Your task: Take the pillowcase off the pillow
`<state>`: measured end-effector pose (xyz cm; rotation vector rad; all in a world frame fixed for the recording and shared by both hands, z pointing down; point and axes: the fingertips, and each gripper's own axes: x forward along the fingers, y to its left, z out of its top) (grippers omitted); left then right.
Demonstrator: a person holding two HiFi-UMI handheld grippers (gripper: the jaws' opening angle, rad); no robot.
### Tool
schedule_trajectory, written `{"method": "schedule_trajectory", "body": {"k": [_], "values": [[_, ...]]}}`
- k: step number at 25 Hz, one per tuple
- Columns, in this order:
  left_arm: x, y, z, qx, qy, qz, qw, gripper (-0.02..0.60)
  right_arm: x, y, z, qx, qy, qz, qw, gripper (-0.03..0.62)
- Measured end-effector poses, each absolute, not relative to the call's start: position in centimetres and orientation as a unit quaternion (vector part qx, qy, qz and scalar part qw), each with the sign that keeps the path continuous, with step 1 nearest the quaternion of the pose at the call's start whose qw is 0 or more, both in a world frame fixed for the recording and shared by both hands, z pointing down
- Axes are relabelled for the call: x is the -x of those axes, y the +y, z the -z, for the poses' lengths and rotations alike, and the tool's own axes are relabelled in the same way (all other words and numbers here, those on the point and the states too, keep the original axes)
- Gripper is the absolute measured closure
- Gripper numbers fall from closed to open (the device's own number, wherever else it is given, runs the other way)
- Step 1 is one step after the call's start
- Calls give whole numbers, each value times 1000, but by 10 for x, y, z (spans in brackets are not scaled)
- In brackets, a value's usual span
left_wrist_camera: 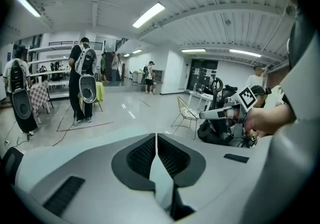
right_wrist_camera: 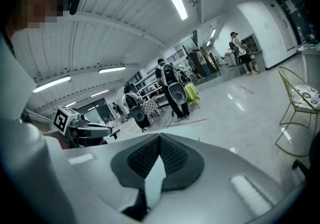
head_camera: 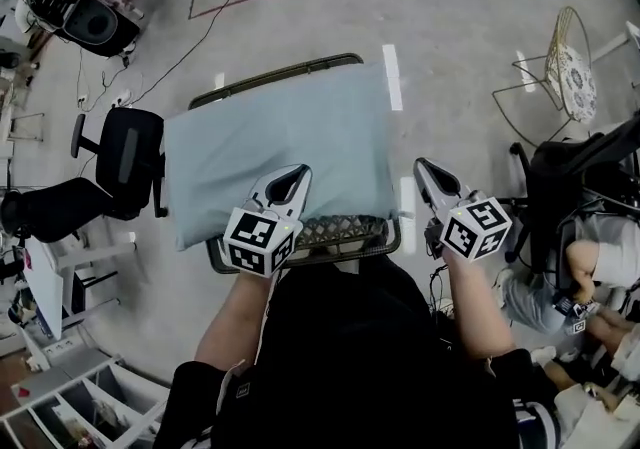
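1. Pillowcase (head_camera: 275, 152): pale blue-grey cloth, matt, with shallow creases. It is still on the plump rectangular pillow (head_camera: 300, 117), which lies flat on the surface (head_camera: 345, 233) and overhangs its left side.
2. The surface is dark metal with a rounded tubular rim. Its diamond-mesh top shows only at the near edge.
3. The left tool (head_camera: 300, 172) is a pale grey moulded shell tapering to a point. Its jaws are together with nothing between them. Its tip lies over the near part of the pillowcase; contact cannot be judged.
4. The right tool (head_camera: 421, 166) has the same build, and its jaws are likewise together and empty. It is held just beside the right rim of the surface, clear of the pillowcase and above the glossy grey floor (head_camera: 450, 27).
5. Only the head view shows the pillowcase on the surface. It also shows a black office chair (head_camera: 125, 162) to the left and a wire chair (head_camera: 565, 72) with a patterned seat pad to the right.
6. Only the gripper views show the black ribbed pads (left_wrist_camera: 142, 154) meeting at their tips, on the left tool (left_wrist_camera: 156, 140) and the right tool (right_wrist_camera: 159, 140) alike. They also show a ribbed ceiling (left_wrist_camera: 200, 23) with strip lights, and people standing (left_wrist_camera: 82, 86) well away.
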<state>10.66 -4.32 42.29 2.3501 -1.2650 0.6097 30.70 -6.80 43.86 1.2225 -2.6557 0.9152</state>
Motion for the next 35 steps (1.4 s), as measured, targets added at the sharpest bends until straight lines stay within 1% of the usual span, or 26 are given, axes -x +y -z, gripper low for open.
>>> {"method": "schedule_trajectory", "body": {"k": [2, 4, 7, 10, 13, 14, 16, 19, 22, 24, 27, 28, 29, 30, 31, 33, 35], "values": [[-114, -40, -443, -843, -430, -236, 221, 570, -309, -69, -456, -404, -859, -310, 54, 583], [-123, -37, -464, -845, -406, -251, 240, 523, -311, -70, -473, -409, -852, -320, 69, 583], [-134, -30, -497, -849, -371, -278, 254, 469, -312, -66, -502, -422, -838, -333, 97, 583], [-147, -23, -530, -851, -341, -309, 254, 419, -314, -58, -530, -427, -824, -354, 113, 583], [-158, -13, -565, -839, -327, -351, 254, 345, -318, -41, -555, -418, -818, -372, 137, 583], [-161, -10, -577, -834, -326, -367, 253, 332, -320, -36, -563, -416, -815, -377, 145, 583], [-162, -8, -595, -823, -328, -396, 240, 327, -325, -29, -577, -414, -809, -387, 153, 583], [-157, -9, -607, -810, -336, -433, 207, 330, -325, -20, -591, -408, -806, -398, 160, 583], [-153, -9, -608, -797, -343, -459, 190, 371, -321, -12, -606, -393, -805, -409, 170, 582], [-149, -8, -606, -793, -348, -463, 190, 435, -318, -7, -616, -385, -805, -416, 177, 582], [-136, -2, -603, -787, -357, -462, 200, 562, -313, -1, -631, -371, -803, -426, 190, 580], [-131, -1, -603, -784, -361, -461, 205, 572, -311, 1, -636, -362, -802, -433, 194, 580], [-126, 1, -603, -781, -366, -461, 210, 573, -308, 4, -640, -350, -803, -440, 199, 554], [-122, 2, -603, -778, -371, -460, 214, 574, -304, 8, -643, -335, -805, -446, 204, 467], [-118, 2, -603, -776, -375, -459, 218, 574, -299, 12, -646, -319, -809, -447, 209, 446], [-112, 4, -603, -772, -379, -457, 225, 574, -290, 19, -647, -291, -823, -434, 224, 442], [-107, 6, -604, -770, -381, -458, 230, 574, -277, 25, -647, -261, -838, -415, 240, 417]]}}
